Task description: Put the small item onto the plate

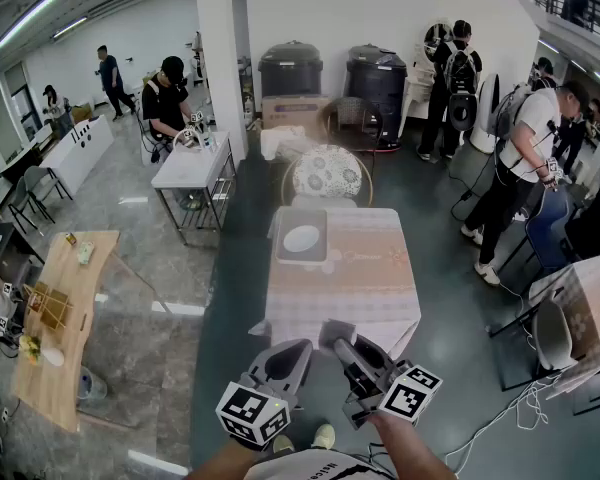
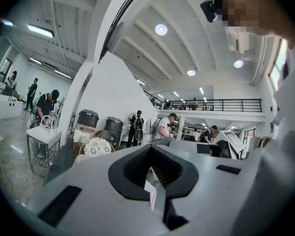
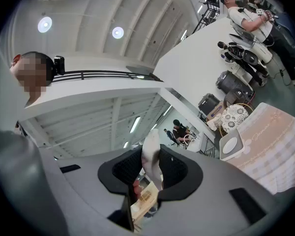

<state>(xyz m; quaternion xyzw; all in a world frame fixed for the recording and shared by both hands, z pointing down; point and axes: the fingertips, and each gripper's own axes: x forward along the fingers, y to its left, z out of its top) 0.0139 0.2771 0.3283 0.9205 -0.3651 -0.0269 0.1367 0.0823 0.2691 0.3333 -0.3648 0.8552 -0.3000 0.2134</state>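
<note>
A white plate [image 1: 302,238] rests on a grey tray [image 1: 302,220] at the far left corner of the pink-clothed table [image 1: 345,278]. Both grippers hang near my body, short of the table's near edge. My right gripper [image 1: 336,337] is shut on the small item [image 3: 151,157], a thin whitish piece with dark marks that sticks up between the pads. From the right gripper view the plate [image 3: 229,144] is far off at the right. My left gripper [image 1: 297,349] has its jaws together, and only a small white scrap [image 2: 150,192] shows inside the pad loop of the left gripper [image 2: 151,149].
A chair with a patterned cushion [image 1: 325,173] stands behind the table. A white table [image 1: 190,163] and a wooden table [image 1: 65,318] are at the left. People stand at the right [image 1: 525,158], with another chair [image 1: 552,333] and floor cables [image 1: 500,413].
</note>
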